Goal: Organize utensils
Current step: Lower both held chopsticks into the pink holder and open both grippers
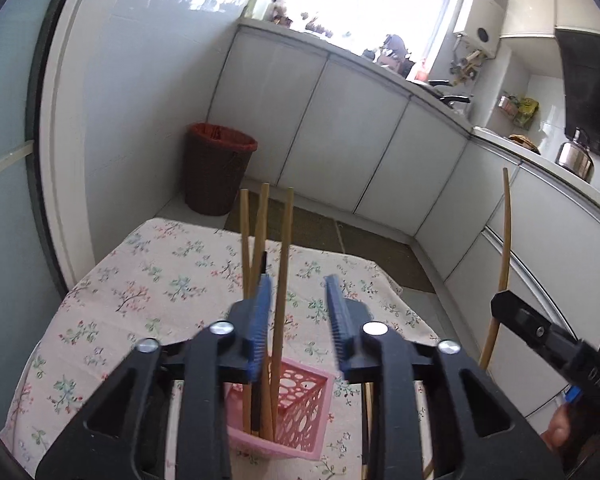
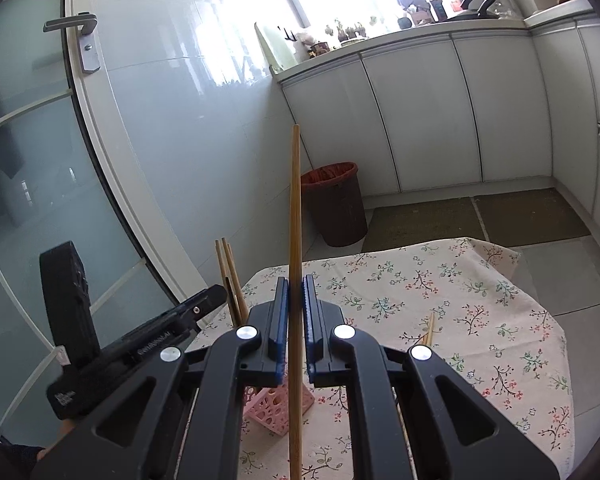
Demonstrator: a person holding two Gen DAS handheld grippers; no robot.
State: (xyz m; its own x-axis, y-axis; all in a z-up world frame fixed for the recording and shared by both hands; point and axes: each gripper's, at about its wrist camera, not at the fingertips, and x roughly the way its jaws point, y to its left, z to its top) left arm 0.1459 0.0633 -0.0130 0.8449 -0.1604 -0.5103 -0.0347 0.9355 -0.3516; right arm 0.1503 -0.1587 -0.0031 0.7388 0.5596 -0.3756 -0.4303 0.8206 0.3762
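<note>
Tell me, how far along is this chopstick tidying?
Partly done. Several chopsticks already stand in the pink basket on the table. The right gripper is shut on one chopstick, held upright, not yet in the basket. The left gripper is open above the basket. At least one loose chopstick still lies on the cloth.

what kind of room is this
Most likely a home kitchen: white cabinets run under a cluttered counter, a steel kettle stands by the wall, and a bin with a red liner sits beside the cloth-covered table.
</note>
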